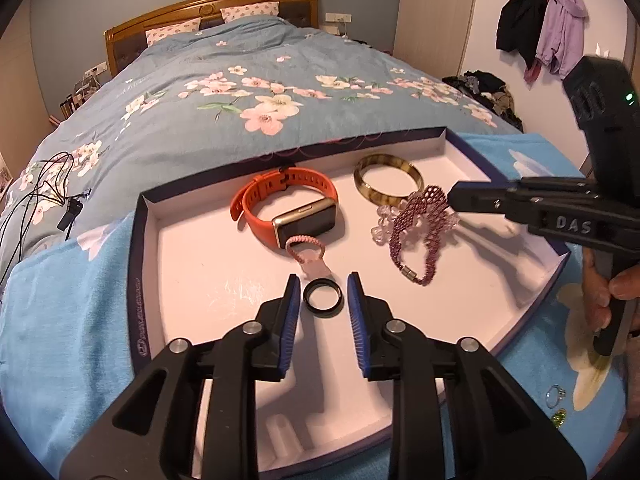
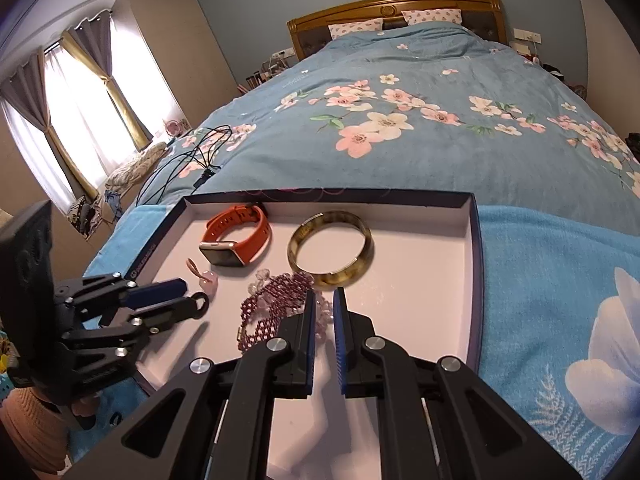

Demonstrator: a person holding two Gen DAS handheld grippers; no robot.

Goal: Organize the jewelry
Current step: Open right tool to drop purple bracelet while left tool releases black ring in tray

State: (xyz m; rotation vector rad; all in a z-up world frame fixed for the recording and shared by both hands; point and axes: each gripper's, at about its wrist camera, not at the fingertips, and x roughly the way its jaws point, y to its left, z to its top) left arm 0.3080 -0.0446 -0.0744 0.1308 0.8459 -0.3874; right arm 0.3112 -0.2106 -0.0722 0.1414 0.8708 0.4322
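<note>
The black ring (image 1: 323, 297) lies flat in the white tray (image 1: 192, 264) on the bed, between the left tool's (image 1: 323, 280) spread pads, untouched. The right tool (image 2: 323, 294), pressed nearly together, pinches nothing above the purple beaded bracelet (image 2: 276, 300).

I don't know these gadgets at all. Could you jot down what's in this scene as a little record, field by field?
Setting: shallow white-lined box on a blue towel on a bed.
In the box: orange watch, amber bangle, purple beaded bracelet, clear bead bracelet, pink charm, black ring.
Left gripper: open, black ring between its pads, not pressed.
Right gripper: nearly closed, tips at the bead bracelets; grip unclear.
Outside the box: small ring on the towel.
</note>
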